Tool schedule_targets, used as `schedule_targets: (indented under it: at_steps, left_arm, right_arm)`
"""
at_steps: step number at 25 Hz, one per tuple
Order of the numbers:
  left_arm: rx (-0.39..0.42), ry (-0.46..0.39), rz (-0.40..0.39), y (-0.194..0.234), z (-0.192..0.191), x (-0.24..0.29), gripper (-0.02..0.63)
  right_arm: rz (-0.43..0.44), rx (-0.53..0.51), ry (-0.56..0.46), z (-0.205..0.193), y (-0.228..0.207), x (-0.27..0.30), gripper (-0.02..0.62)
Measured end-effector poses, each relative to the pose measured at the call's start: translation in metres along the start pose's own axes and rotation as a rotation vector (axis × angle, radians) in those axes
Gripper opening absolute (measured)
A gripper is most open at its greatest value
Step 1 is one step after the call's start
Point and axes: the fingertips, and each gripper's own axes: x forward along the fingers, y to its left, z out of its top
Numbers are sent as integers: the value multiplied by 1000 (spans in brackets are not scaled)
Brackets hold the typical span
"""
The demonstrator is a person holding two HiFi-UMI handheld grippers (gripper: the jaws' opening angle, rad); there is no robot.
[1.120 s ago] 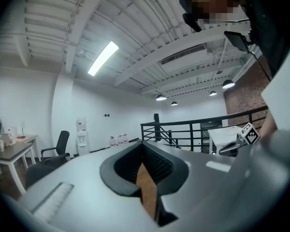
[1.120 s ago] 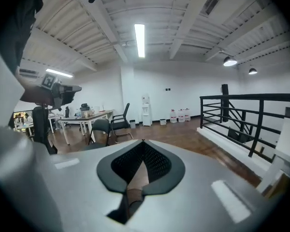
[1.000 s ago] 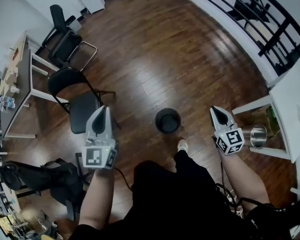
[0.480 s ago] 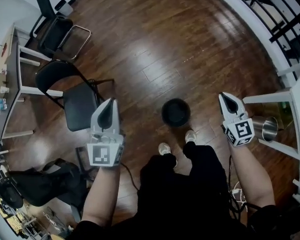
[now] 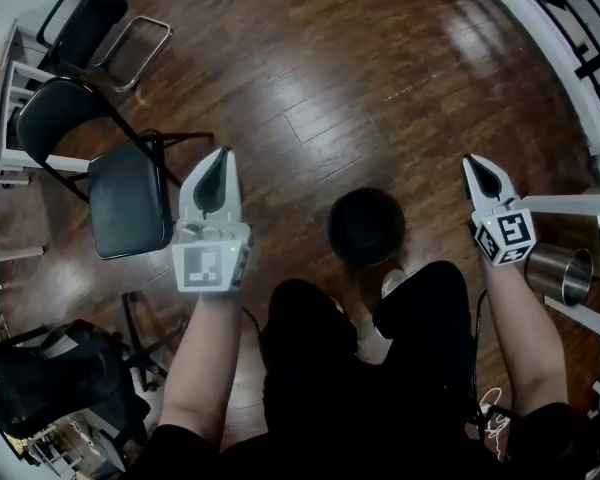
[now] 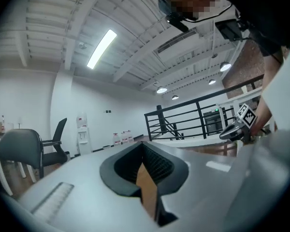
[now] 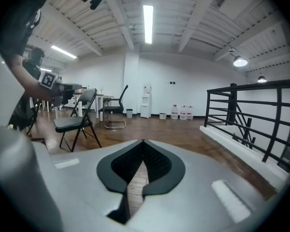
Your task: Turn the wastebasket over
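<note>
Far left: one white desk (image 5: 5, 68). Two black chairs beside it: an office chair (image 5: 85, 23) and a folding chair (image 5: 125, 203). One black bag (image 5: 40, 388) sits on the floor nearer me.

My left gripper (image 5: 218, 158): jaws closed tip to tip, nothing in them.

One black wastebasket (image 5: 366, 226) stands on the wood floor (image 5: 380, 68) between my grippers. Neither touches it, and nothing blocks it. My shoe (image 5: 392, 281) is just behind it.

Right gripper (image 5: 477, 163): jaws together, empty.

One steel canister (image 5: 562, 273) lies near my right wrist.
</note>
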Motion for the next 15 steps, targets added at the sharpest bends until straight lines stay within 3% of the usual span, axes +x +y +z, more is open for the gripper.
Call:
schedule_targets:
  at_steps: [7, 11, 15]
  left_arm:
    - [19, -36, -15, 8, -93, 81, 0]
    - [29, -42, -23, 10, -143, 111, 0]
    - [39, -35, -41, -2, -151, 108, 0]
  right_arm:
    - [32, -19, -70, -59, -26, 97, 3]
    - [81, -26, -31, -101, -30, 136, 3]
    - [75, 67, 28, -144, -28, 153, 3]
